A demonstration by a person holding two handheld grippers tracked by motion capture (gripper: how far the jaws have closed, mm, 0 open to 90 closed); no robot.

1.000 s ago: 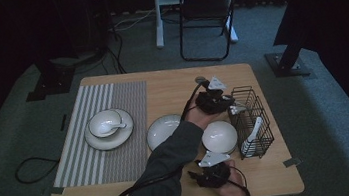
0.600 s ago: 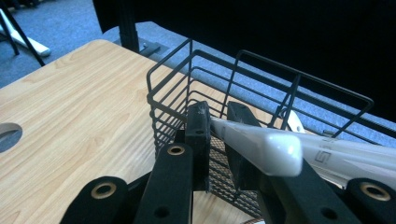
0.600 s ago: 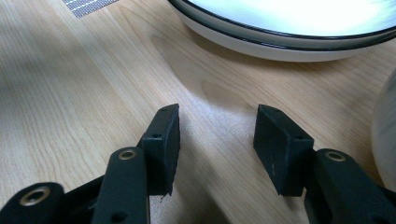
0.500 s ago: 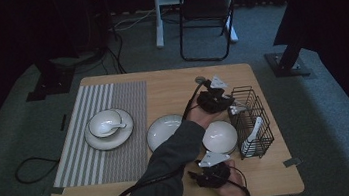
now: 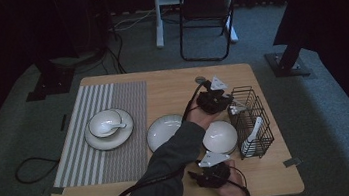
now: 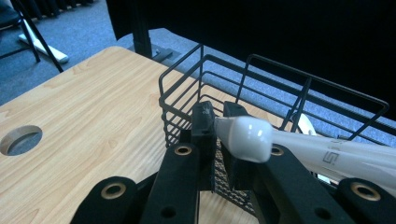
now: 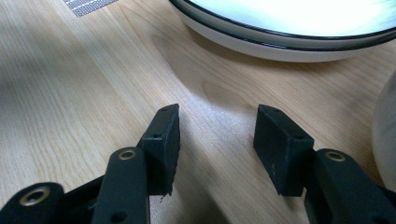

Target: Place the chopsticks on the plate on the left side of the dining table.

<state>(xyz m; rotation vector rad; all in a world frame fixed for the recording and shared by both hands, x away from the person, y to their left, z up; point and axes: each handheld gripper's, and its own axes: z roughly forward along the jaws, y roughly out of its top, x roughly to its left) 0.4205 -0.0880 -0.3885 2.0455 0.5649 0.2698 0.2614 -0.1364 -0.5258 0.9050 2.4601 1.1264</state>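
Pinching a white spoon (image 6: 299, 147) by its handle, your left gripper (image 6: 215, 140) sits just outside the near rim of the wire basket (image 6: 261, 84), the spoon's far end reaching over the basket. Bare tabletop (image 6: 93, 121) lies open on the side away from the basket. Your right gripper (image 7: 215, 140) rests low near the table's front edge, jaws spread and holding nothing, with a plate (image 7: 299, 28) just ahead and a bowl (image 7: 385, 135) beside it.
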